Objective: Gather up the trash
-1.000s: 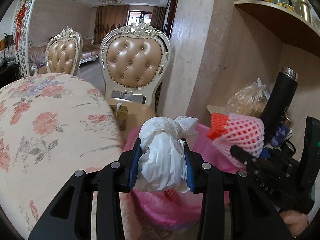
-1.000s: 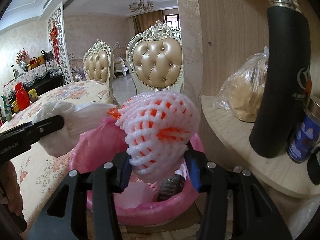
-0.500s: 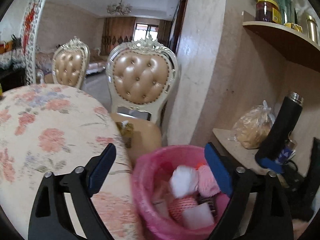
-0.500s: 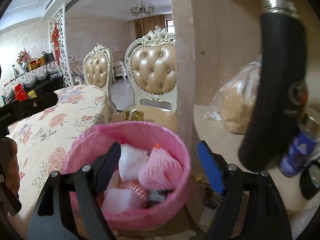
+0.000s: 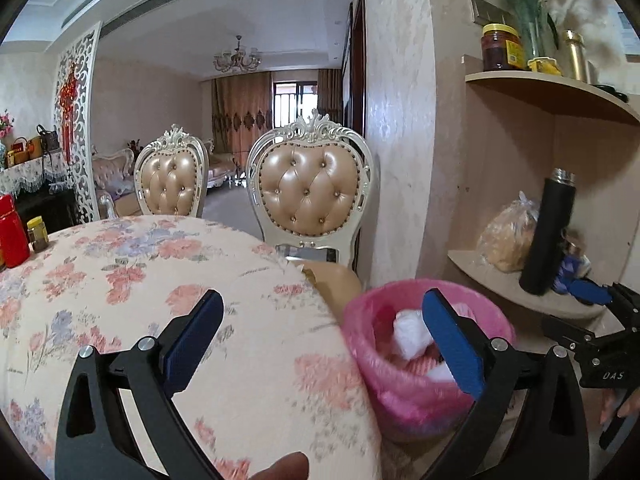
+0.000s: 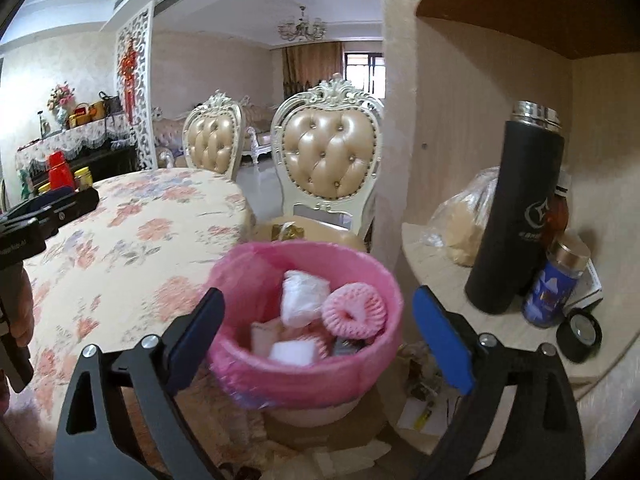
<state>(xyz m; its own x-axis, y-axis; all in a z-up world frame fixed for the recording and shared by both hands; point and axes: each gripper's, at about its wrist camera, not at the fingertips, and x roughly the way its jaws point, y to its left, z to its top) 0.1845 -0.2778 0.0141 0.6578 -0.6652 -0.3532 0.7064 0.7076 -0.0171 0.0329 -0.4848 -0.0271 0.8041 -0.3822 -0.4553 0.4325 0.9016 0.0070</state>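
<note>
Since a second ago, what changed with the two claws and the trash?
Both claws have just been opening: the left claw dropped the white crumpled plastic bag, the right claw dropped the pink foam fruit net into the pink-lined bin. Both then pulled back empty. The bin stayed put.

Not much here can be read — the clearest is "DAS" in pale letters on the black body of the right gripper (image 5: pixel 600 360), seen from the left wrist. The black flask (image 6: pixel 516 216) on the shelf (image 6: pixel 440 276) carries a pale emblem with a line of print under it, too small to make out. The yellow label on the jar (image 5: pixel 500 46) is unreadable too.
</note>
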